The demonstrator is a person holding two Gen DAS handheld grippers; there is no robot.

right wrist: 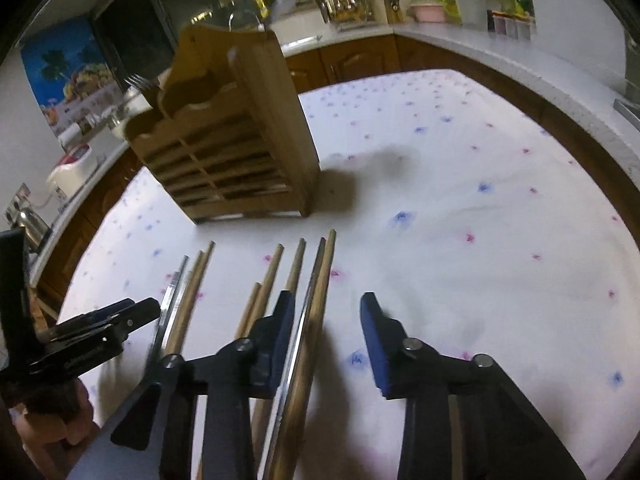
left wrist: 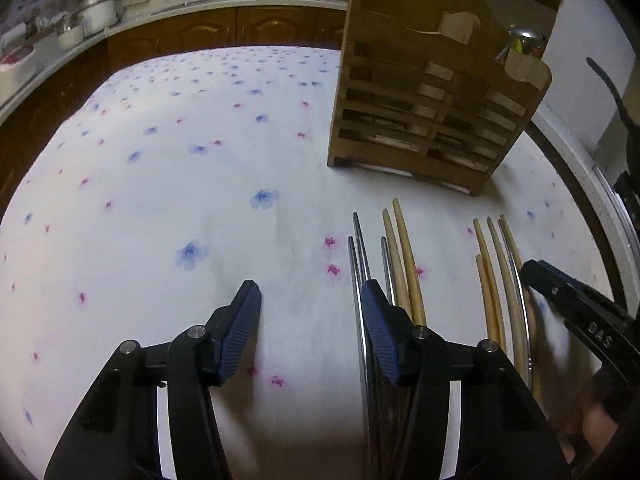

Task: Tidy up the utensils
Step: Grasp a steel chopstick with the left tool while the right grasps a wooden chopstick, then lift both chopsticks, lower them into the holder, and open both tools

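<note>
Kitchen, floral cloth (left wrist: 160, 184) on table. Wooden rack (left wrist: 432, 112) stands at the far side; chopsticks (right wrist: 316, 320), wood and metal, lie in a row in front of it. Left gripper (left wrist: 310, 312) jaws spread, empty, over cloth beside the sticks. Right gripper (right wrist: 328, 320) jaws spread, hovering over two sticks.

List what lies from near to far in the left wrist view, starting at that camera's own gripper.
Left hand-held gripper → metal chopsticks and wooden chopsticks on the floral tablecloth → wooden utensil holder → kitchen counter with brown cabinets.
</note>
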